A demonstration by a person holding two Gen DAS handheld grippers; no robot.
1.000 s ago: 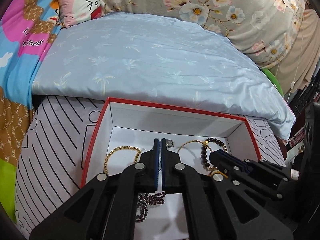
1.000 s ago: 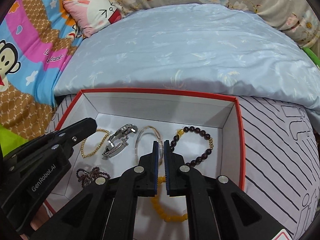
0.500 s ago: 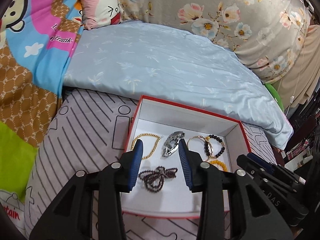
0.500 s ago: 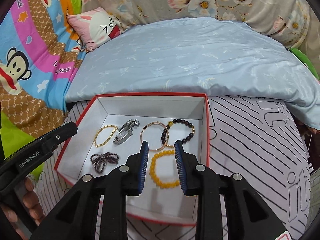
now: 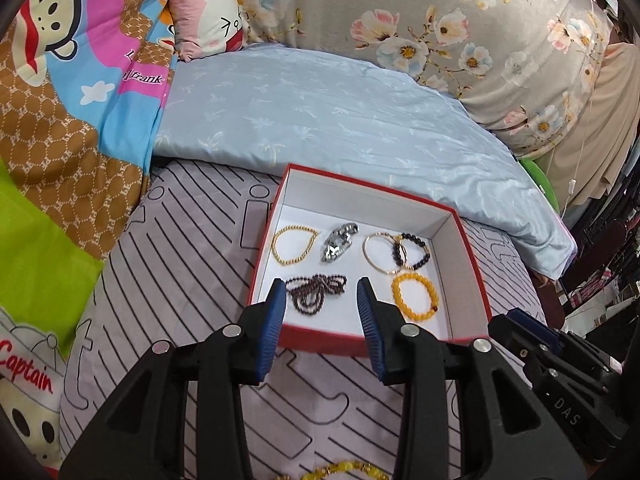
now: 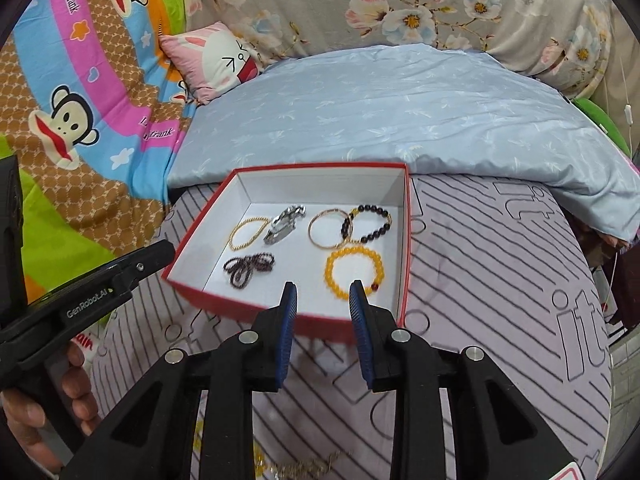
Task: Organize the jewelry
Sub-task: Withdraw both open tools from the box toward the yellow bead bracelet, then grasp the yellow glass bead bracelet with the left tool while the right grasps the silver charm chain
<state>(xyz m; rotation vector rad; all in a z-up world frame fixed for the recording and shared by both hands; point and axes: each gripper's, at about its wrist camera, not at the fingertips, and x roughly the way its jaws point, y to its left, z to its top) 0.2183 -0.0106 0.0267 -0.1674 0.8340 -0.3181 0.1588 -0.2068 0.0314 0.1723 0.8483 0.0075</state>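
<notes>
A red box with a white inside sits on the striped bedsheet. It holds a gold bead bracelet, a silver watch, a thin gold bangle, a black bead bracelet, a yellow bead bracelet and a dark garnet strand. My left gripper and right gripper are both open and empty, above the box's near edge. A yellow bead piece and a gold chain lie on the sheet below the grippers.
A light blue quilt lies behind the box, with a pink cushion and floral bedding beyond. A cartoon blanket covers the left. The bed's right edge drops off to dark clutter.
Both grippers opened from shut and drew back and up out of the box. The yellow bracelet and the garnet strand now lie free in the box.
</notes>
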